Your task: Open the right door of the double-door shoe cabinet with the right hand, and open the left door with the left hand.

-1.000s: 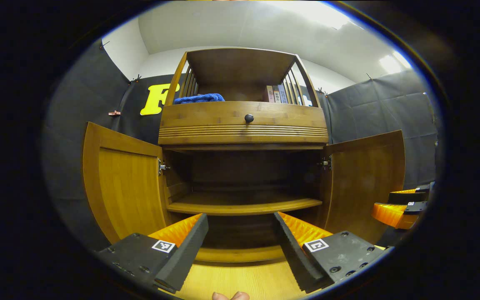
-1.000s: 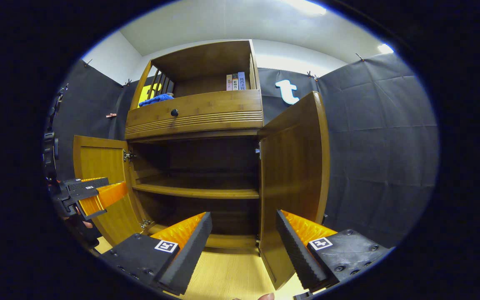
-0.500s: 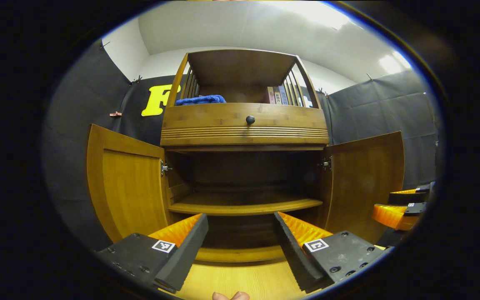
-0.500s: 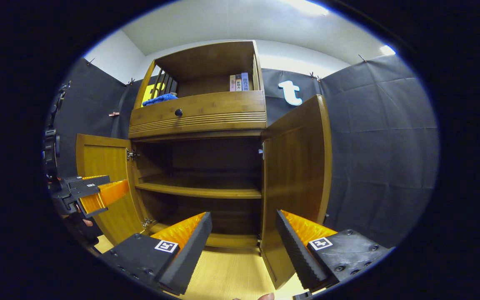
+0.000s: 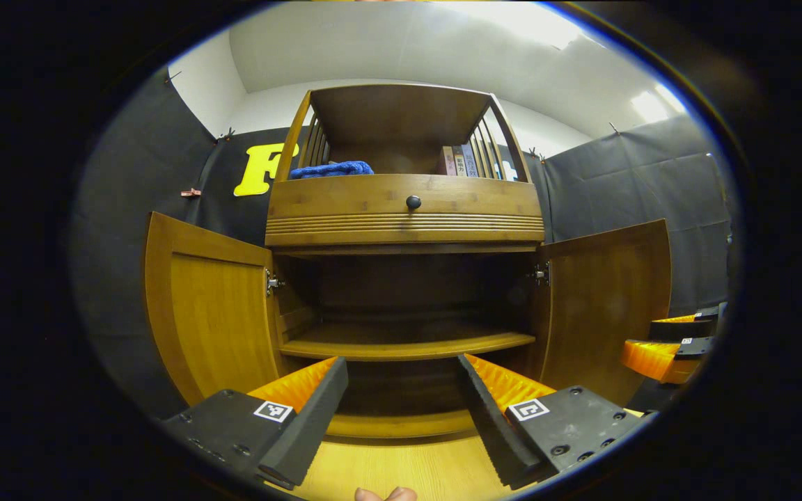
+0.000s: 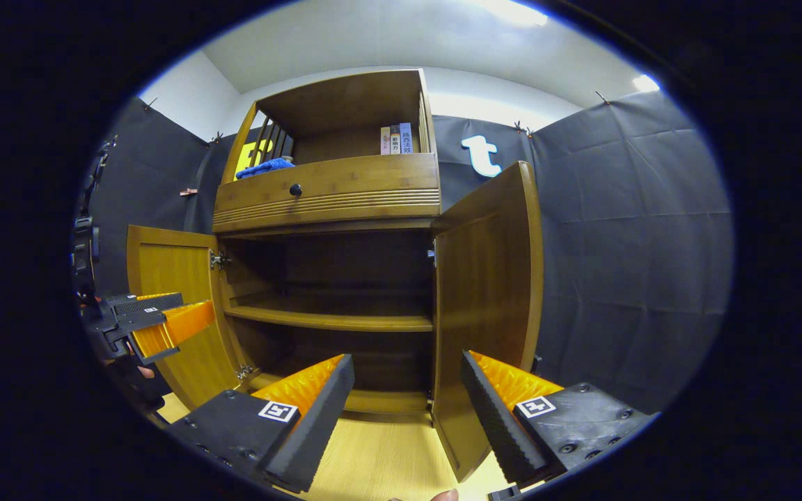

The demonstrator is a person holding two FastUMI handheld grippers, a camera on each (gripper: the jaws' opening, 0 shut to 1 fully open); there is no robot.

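We see the shoe cabinet [image 5: 404, 223] from low down in front, with both of its doors swung out. In the left gripper view the left door [image 5: 213, 306] stands wide at the cabinet's left edge and the right door [image 5: 606, 303] stands wide at its right edge, each hanging on a metal hinge at the frame. Between them the dark compartment lies open, crossed by one inner shelf [image 5: 408, 344].

The left gripper [image 5: 401, 410] sits in front of the opening with its jaws spread apart and nothing between them; its fingers touch neither door. The right gripper [image 6: 406, 410] is likewise spread and holds nothing, and in the right gripper view the right door's free edge rises just beyond its right-hand finger; we cannot tell whether they touch. In that same view the left gripper shows at the far left, in front of the left door.

Above the doors runs a drawer [image 5: 404, 202] with a dark round knob [image 5: 413, 202]. On the cabinet's top shelf a blue cloth [image 5: 331, 169] lies at the left end and a few books [image 5: 458, 161] stand upright at the right end. Pale wooden flooring [image 5: 401, 470] spreads below the grippers.
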